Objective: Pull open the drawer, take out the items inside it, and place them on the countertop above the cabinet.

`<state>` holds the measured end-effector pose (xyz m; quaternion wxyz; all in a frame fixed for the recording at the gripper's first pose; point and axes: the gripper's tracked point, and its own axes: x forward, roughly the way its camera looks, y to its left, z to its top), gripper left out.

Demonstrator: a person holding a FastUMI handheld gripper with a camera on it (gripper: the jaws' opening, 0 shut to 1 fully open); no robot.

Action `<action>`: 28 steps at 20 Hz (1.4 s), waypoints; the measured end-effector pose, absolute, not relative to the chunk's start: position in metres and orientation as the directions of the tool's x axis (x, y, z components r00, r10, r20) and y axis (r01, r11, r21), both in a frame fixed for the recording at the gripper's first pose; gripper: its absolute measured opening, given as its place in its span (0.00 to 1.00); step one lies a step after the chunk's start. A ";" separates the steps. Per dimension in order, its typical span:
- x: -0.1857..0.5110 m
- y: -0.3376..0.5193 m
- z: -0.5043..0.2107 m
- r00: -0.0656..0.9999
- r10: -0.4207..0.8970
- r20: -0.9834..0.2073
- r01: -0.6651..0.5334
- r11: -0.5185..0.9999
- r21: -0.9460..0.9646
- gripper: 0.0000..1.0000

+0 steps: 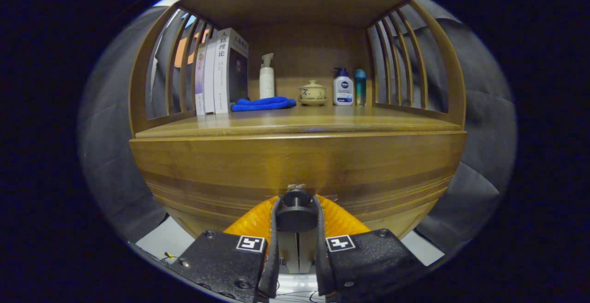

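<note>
- Squarely ahead: drawer [295, 164], a wide wooden front, closed as far as can be told, directly below the table [295, 123].
- At the drawer's lower middle: dark round knob [295, 199], between the fingers of the hand-held gripper [295, 210].
- Both fingers pressed against the knob's sides, jaws closed on it.
- Just below the knob, either side of the fingers: something orange and glossy [251, 222], nature unclear.
- Above the drawer, at the back of the table: blue cloth [263, 104], folded, lying flat.
- Left of the cloth: row of upright books [221, 72] by the slatted side.
- Behind the cloth: white pump bottle [266, 78].
- Right of the cloth: small lidded ceramic pot [313, 92] on a saucer.
- Further right: white bottle with blue cap [343, 87], then slim teal bottle [360, 86] just beside it.
</note>
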<state>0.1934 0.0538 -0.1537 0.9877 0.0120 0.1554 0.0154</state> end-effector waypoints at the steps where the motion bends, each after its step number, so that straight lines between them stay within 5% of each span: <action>1: 0.193 0.054 -0.154 0.950 0.036 -0.310 -0.028 0.999 0.029 0.35; 28: 0.194 0.050 -0.153 0.942 0.066 -0.329 -0.058 0.998 0.036 0.35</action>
